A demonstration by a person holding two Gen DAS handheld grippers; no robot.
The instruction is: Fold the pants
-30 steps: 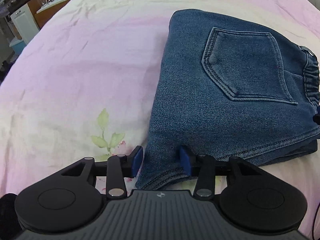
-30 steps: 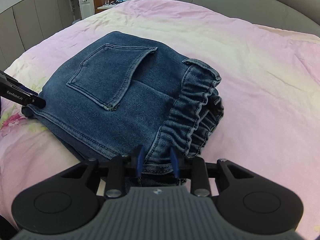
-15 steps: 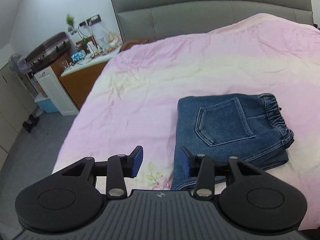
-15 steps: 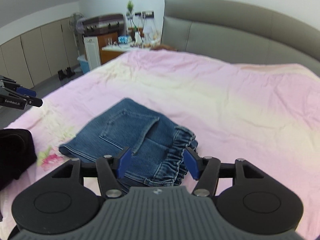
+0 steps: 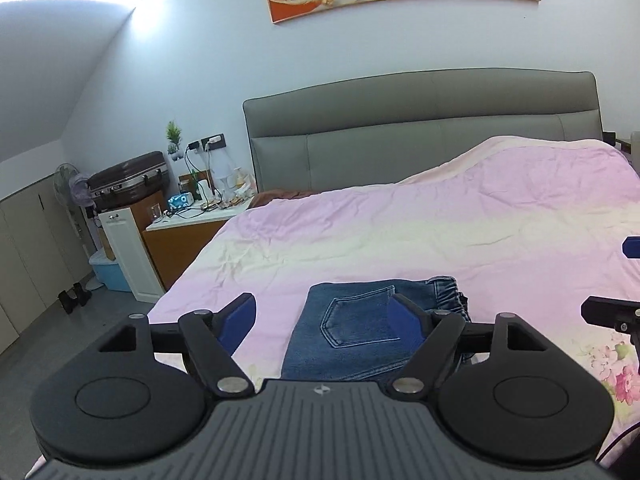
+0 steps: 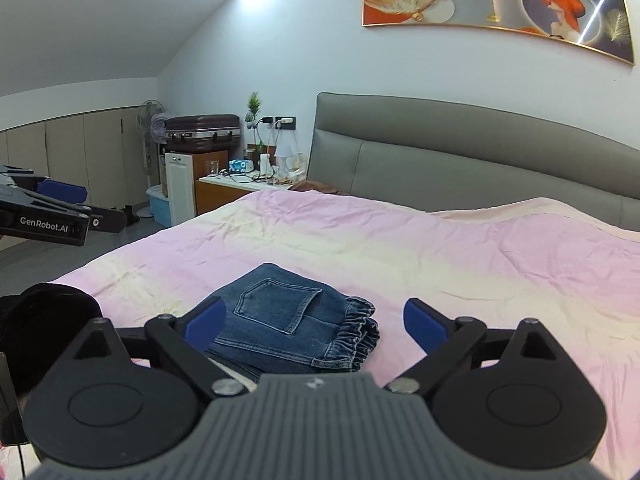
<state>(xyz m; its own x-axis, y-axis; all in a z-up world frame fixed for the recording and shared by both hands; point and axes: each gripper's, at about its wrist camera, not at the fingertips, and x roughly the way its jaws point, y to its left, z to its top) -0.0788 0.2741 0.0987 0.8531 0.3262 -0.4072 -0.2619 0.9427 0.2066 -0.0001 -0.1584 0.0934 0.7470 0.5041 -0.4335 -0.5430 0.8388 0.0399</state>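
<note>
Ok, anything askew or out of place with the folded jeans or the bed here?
Nothing stands out. The jeans lie folded in a compact stack on the pink bedspread, back pocket up, elastic waistband at the right edge. Both the left gripper and right gripper are open and clear of the fabric.

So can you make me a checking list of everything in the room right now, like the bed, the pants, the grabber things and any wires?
Surface: pink and cream bedspread, wrinkled, flower print near the edge.
Job's things: denim pants folded into a compact stack, back pocket up, elastic waistband on the right side.
Clutter: black cloth at the bed's left edge.
Grippers: left gripper open, empty, raised above the pants; right gripper open, empty, also raised.
Cables: chargers plugged into the wall socket, wires trailing onto the nightstand.
Surroundings: grey headboard, suitcase, standing fan, wall painting.
</note>
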